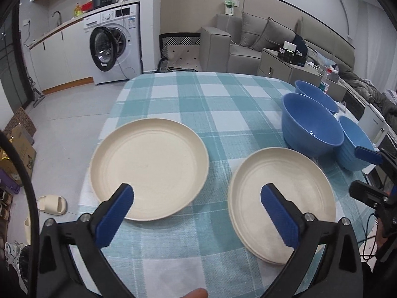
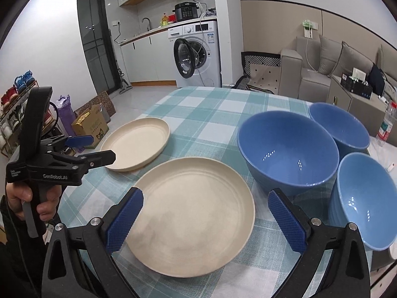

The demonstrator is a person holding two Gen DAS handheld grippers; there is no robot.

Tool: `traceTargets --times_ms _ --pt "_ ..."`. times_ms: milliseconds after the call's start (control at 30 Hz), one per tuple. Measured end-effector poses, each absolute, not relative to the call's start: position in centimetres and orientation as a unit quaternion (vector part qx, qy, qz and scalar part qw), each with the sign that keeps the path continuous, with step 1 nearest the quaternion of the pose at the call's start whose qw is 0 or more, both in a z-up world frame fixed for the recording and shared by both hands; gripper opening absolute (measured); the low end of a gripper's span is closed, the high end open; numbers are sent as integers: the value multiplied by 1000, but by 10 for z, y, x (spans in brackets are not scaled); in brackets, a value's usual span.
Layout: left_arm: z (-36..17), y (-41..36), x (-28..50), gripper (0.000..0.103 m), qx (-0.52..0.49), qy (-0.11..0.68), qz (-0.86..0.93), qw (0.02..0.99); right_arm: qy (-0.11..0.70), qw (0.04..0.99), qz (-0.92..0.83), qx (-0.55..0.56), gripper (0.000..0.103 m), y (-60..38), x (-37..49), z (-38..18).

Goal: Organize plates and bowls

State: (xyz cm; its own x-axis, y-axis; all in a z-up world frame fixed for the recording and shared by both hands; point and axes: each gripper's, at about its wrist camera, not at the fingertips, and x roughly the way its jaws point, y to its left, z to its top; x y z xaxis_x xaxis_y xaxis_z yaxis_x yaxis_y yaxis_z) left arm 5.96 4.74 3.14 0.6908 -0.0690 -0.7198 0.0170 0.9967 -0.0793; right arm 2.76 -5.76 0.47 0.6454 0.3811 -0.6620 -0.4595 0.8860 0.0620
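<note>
Two cream plates lie on the teal checked tablecloth (image 1: pixel 198 104): a single plate (image 1: pixel 148 168) (image 2: pixel 136 144) on the left and what looks like a stack of two (image 1: pixel 280 203) (image 2: pixel 191 213) to its right. Three blue bowls stand upright at the right: a large one (image 1: pixel 312 124) (image 2: pixel 287 146), one behind it (image 1: pixel 316 96) (image 2: pixel 340 126) and a lighter ribbed one (image 1: pixel 354 146) (image 2: pixel 367 198). My left gripper (image 1: pixel 197 191) (image 2: pixel 99 147) hangs open above the gap between the plates. My right gripper (image 2: pixel 206 196) (image 1: pixel 359 173) is open over the stack, holding nothing.
A washing machine (image 1: pixel 116 42) with its door open stands beyond the table's far edge, and a grey sofa (image 1: pixel 248 42) is at the back right. Cardboard boxes (image 2: pixel 91 124) and slippers (image 1: pixel 52 204) lie on the floor to the left. A water bottle (image 2: pixel 385 126) stands at the table's right.
</note>
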Motion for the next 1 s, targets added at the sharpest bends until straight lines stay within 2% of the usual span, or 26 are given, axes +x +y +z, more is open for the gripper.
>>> traceTargets --times_ms 467,1000 --pt "43 87 56 103 -68 375 8 925 337 903 257 -69 102 -19 18 34" --pt "37 135 58 103 -124 372 36 919 363 887 280 -52 102 43 46 26"
